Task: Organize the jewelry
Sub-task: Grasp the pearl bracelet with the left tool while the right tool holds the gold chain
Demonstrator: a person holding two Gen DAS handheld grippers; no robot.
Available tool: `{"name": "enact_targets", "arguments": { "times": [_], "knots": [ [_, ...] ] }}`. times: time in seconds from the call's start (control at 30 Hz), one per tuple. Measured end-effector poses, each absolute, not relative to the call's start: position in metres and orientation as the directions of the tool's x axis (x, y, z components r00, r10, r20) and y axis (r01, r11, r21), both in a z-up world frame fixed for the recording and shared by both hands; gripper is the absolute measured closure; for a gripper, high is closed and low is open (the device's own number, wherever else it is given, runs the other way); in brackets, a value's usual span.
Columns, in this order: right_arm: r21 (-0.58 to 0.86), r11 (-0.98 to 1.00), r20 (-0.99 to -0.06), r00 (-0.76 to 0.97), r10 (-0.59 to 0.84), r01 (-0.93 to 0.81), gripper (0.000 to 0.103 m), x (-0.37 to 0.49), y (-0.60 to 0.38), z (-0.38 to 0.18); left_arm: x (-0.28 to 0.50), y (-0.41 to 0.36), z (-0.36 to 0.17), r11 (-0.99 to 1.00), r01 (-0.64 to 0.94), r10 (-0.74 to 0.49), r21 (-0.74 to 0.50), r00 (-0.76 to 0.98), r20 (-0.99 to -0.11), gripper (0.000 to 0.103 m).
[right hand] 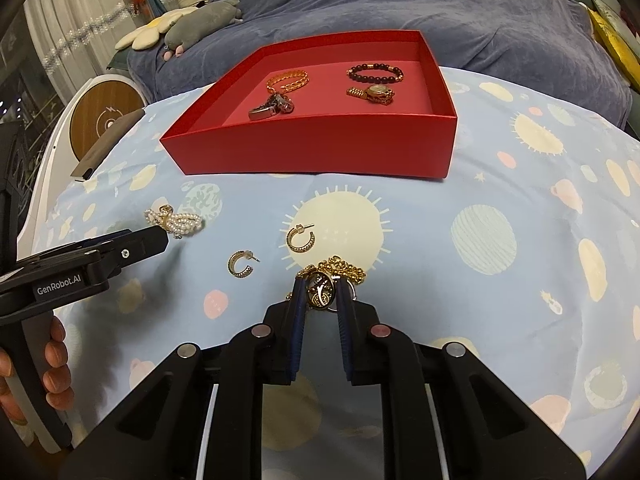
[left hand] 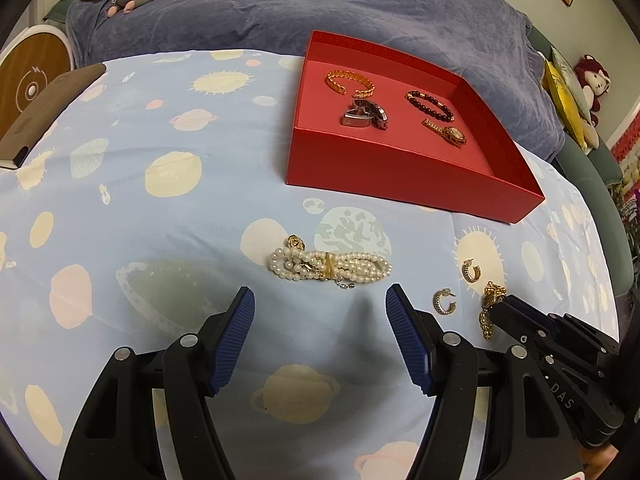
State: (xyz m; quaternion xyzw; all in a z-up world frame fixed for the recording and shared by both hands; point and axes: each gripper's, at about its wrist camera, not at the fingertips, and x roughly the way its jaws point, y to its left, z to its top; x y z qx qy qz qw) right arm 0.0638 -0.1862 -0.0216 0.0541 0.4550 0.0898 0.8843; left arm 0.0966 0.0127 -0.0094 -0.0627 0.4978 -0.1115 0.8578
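Four pieces already lie in the red box (left hand: 404, 172) toward the bed's far edge; the pearl bracelet (left hand: 330, 266), two hoop earrings (left hand: 444, 302) and a gold chain necklace (left hand: 490, 308) wait outside, nearer. The left tool (left hand: 320, 312) hangs spread before the pearls.

From the right wrist, the right tool (right hand: 320, 292) is closing on the necklace's pendant (right hand: 320, 290). Nothing blocks the way to the box; its near wall must be cleared.

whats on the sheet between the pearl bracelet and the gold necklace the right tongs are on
Two gold hoop earrings lie there, apart from each other, on the planet-print sheet between the pearl bracelet and the gold necklace. The right wrist view shows it best.
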Motion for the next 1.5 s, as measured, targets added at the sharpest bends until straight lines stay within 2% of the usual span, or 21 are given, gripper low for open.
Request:
{"name": "enact_targets", "arguments": {
  "times": [0.07,0.13,0.2,0.5,0.67,0.73,0.8,0.93,1.03,1.07,1.27,1.33,1.4,1.5],
  "knots": [
    [0.182,0.977,-0.795,0.568,0.213,-0.112,0.088,0.064,-0.186,-0.022,0.098,0.012,-0.011,0.968,0.124,-0.250,-0.216,0.479,-0.842,0.038],
    [0.187,0.976,-0.790,0.572,0.219,-0.115,0.099,0.064,-0.185,-0.020,0.100,0.011,-0.013,0.970,0.123,-0.244,-0.210,0.481,-0.842,0.038],
    [0.187,0.975,-0.783,0.580,0.224,-0.123,0.102,0.062,-0.184,-0.017,0.102,0.009,-0.013,0.971,0.126,-0.241,-0.206,0.489,-0.838,0.038],
    [0.214,0.967,-0.744,0.618,0.255,-0.142,0.102,0.053,-0.187,0.002,0.115,0.007,-0.014,0.968,0.079,-0.243,-0.237,0.512,-0.824,0.036],
    [0.224,0.964,-0.736,0.623,0.265,-0.145,0.102,0.051,-0.190,0.006,0.118,-0.006,-0.016,0.983,0.084,-0.185,-0.166,0.539,-0.822,0.034],
    [0.226,0.963,-0.736,0.623,0.267,-0.145,0.102,0.049,-0.191,0.006,0.115,-0.010,-0.017,0.987,0.097,-0.162,-0.130,0.548,-0.821,0.036],
    [0.228,0.963,-0.736,0.622,0.267,-0.144,0.102,0.047,-0.193,0.007,0.112,-0.012,-0.018,0.989,0.109,-0.142,-0.097,0.559,-0.817,0.050],
    [0.227,0.964,-0.737,0.623,0.263,-0.137,0.102,0.041,-0.200,0.007,0.107,-0.007,-0.015,0.985,0.126,-0.169,-0.118,0.555,-0.814,0.063],
    [0.223,0.966,-0.740,0.623,0.255,-0.131,0.102,0.038,-0.204,0.005,0.102,-0.004,-0.009,0.980,0.150,-0.195,-0.132,0.563,-0.803,0.082],
    [0.223,0.966,-0.741,0.622,0.253,-0.128,0.102,0.037,-0.205,0.004,0.101,-0.004,-0.007,0.976,0.162,-0.210,-0.143,0.558,-0.803,0.084],
    [0.223,0.967,-0.738,0.626,0.250,-0.123,0.102,0.036,-0.208,0.005,0.094,-0.003,-0.010,0.969,0.179,-0.240,-0.170,0.533,-0.811,0.084],
    [0.227,0.966,-0.736,0.628,0.254,-0.125,0.102,0.036,-0.207,0.006,0.093,-0.001,-0.010,0.970,0.167,-0.241,-0.179,0.529,-0.814,0.082],
    [0.229,0.965,-0.734,0.629,0.256,-0.125,0.102,0.036,-0.207,0.007,0.093,-0.001,-0.013,0.968,0.155,-0.248,-0.196,0.512,-0.823,0.072],
    [0.230,0.965,-0.733,0.630,0.257,-0.126,0.102,0.036,-0.207,0.008,0.091,-0.008,-0.016,0.969,0.169,-0.243,-0.181,0.508,-0.827,0.072]
  ]
}}
